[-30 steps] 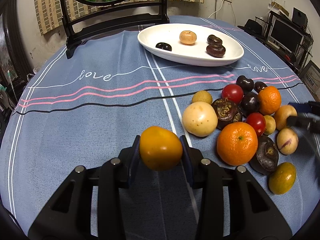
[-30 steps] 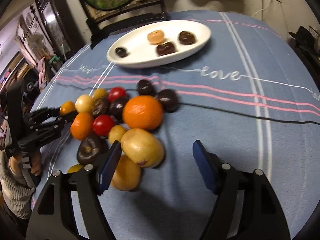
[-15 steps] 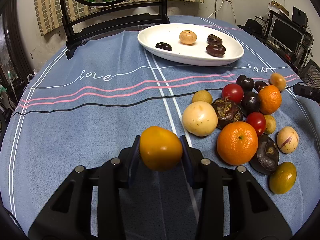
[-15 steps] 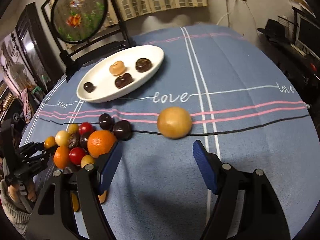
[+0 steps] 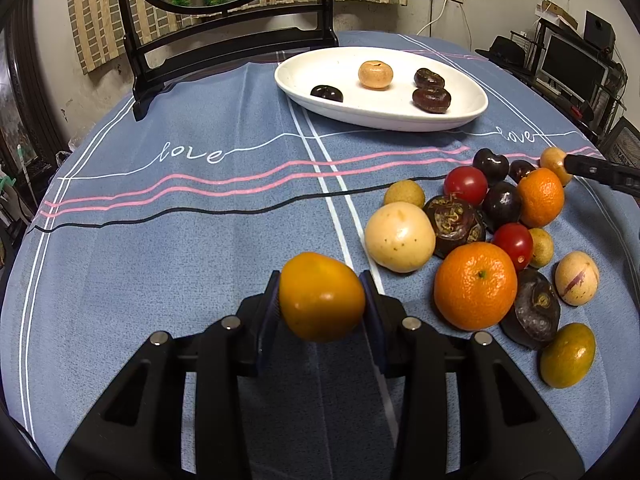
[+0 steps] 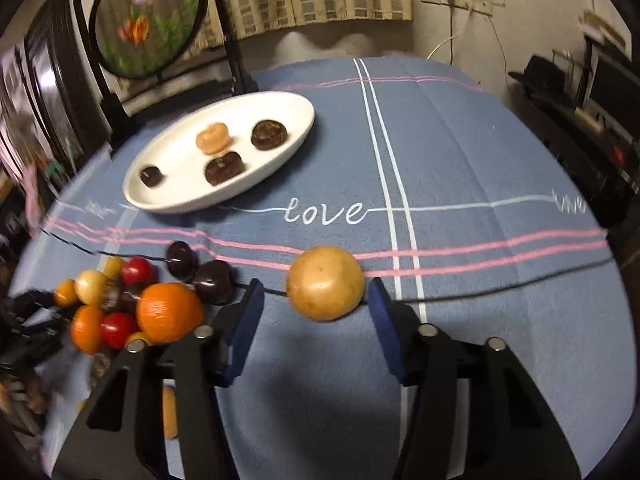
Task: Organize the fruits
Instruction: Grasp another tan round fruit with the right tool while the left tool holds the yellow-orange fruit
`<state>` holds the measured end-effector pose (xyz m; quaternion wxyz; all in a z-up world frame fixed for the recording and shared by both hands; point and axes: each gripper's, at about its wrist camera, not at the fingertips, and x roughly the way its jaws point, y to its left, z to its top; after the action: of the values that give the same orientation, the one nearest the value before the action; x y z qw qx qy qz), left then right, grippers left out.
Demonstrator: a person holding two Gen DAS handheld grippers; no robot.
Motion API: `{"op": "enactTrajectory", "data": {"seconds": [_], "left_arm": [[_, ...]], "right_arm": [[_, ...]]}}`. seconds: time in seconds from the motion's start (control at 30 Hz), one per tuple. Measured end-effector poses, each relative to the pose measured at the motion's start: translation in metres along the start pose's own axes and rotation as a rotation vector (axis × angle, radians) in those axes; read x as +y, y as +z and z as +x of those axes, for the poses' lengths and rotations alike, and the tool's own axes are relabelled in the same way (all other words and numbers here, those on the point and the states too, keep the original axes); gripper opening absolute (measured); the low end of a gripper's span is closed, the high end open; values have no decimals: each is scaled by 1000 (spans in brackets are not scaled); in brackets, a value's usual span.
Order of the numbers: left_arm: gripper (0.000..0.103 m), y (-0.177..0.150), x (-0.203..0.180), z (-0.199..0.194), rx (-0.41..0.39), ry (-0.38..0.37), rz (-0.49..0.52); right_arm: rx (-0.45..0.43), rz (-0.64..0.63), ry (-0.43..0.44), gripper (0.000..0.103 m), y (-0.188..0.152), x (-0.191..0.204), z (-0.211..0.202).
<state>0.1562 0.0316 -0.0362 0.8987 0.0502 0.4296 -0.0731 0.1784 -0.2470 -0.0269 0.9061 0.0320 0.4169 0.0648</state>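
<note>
My left gripper [image 5: 322,305] is shut on an orange-yellow fruit [image 5: 316,288], held above the blue tablecloth. To its right lies a pile of fruits [image 5: 476,292]: oranges, red tomatoes, dark plums and pale round ones. A white oval plate [image 5: 380,122] at the back holds a peach-coloured fruit and three dark ones. A tan round fruit [image 6: 325,280] sits between the fingers of my right gripper [image 6: 316,312], whose jaws are closing. Small gaps still show beside the blue pads [image 6: 382,320]. In the left wrist view, that fruit [image 5: 554,160] is at the pile's far right.
A black-framed round screen on a stand [image 5: 224,44] rises behind the plate. The plate [image 6: 180,204] lies to the far left in the right wrist view. Shelves with a monitor [image 5: 572,64] stand beyond the table's right edge. Bare cloth stretches left of the pile.
The tan fruit went from the pile's right edge to its far side by the pink stripes. My right gripper swung after it and its jaws narrowed. The left gripper stayed still.
</note>
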Motion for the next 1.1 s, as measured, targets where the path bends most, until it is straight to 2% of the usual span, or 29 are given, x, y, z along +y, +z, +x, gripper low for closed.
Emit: {"op": "enactTrajectory", "data": {"seconds": [0.2, 0.57, 0.73, 0.9, 1.1], "left_arm": [[39, 0, 0, 0, 0, -2, -1], [39, 1, 6, 0, -5, -29, -27], [39, 2, 11, -4, -24, -21, -53], [39, 6, 12, -15, -65, -8, -61], [39, 36, 13, -26, -99, -13, -94]], "right_arm": [[43, -14, -38, 47, 4, 0, 18], [25, -32, -46, 44, -1, 1, 12], [-4, 62, 45, 44, 1, -17, 0], [-29, 184, 219, 44, 3, -35, -13], [-104, 188, 284, 44, 12, -24, -36]]}}
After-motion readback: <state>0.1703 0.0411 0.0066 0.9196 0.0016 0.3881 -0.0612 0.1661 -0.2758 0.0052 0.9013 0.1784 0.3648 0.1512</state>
